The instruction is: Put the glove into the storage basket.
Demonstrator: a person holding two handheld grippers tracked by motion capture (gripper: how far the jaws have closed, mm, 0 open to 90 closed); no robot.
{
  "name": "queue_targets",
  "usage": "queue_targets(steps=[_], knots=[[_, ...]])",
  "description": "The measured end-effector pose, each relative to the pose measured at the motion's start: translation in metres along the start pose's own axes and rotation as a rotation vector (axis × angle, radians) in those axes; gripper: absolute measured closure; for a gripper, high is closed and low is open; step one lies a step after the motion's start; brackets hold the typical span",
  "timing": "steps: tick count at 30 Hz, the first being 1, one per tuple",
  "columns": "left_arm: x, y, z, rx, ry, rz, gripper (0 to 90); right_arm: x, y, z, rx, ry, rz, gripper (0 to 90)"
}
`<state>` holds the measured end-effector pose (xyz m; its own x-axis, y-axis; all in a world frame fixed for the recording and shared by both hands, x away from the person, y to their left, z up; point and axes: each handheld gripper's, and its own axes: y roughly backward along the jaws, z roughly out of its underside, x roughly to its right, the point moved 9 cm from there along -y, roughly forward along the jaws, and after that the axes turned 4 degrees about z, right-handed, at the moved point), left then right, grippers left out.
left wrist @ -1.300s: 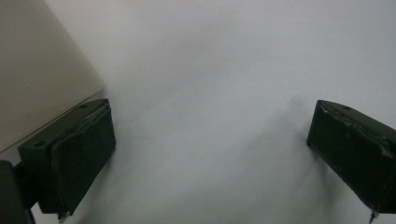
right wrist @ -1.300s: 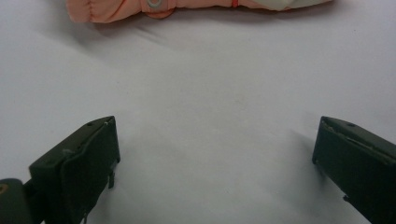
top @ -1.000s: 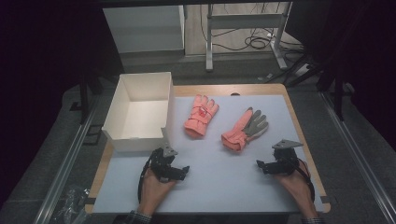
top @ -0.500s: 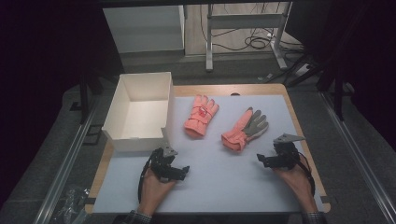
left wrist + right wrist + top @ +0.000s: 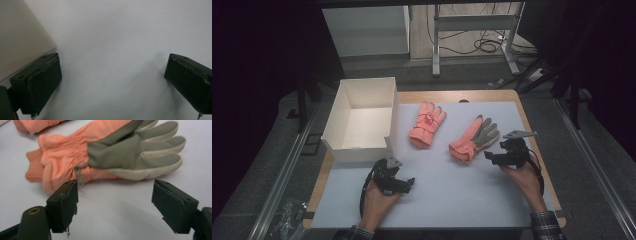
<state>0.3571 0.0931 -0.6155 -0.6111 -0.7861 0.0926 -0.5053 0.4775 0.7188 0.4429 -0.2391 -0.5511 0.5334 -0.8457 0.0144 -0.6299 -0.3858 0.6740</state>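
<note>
On the table (image 5: 437, 200) at our two o'clock lies the palm-up glove (image 5: 474, 138), just beyond our right gripper (image 5: 490, 156), jaws spread and empty. At ten o'clock our left gripper (image 5: 411, 181) rests released beside the white box (image 5: 341, 152).

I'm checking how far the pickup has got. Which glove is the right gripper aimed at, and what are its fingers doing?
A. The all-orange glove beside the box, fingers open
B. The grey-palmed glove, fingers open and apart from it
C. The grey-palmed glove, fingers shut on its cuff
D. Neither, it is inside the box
B: in the right gripper view the grey-palmed glove lies just beyond the right gripper, whose open fingers are apart from it.
</note>
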Motion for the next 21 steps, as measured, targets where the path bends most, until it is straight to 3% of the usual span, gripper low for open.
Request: queue_targets(steps=[6, 13, 18, 21], knots=[[0.0, 0.0, 0.0, 0.0, 0.0, 0.0, 1.2, 0.005, -0.007, -0.017, 0.006, -0.016, 0.007, 28.1], [0.0, 0.0, 0.0, 0.0, 0.0, 0.0, 1.2, 0.007, -0.023, -0.036, 0.001, -0.019, 0.02, 28.6], [0.0, 0.0, 0.0, 0.001, 0.0, 0.0, 1.2, 0.005, -0.04, -0.044, -0.013, -0.025, 0.024, 28.5], [0.0, 0.0, 0.0, 0.001, 0.0, 0.0, 1.2, 0.008, -0.054, -0.043, -0.052, -0.029, 0.056, 28.6]])
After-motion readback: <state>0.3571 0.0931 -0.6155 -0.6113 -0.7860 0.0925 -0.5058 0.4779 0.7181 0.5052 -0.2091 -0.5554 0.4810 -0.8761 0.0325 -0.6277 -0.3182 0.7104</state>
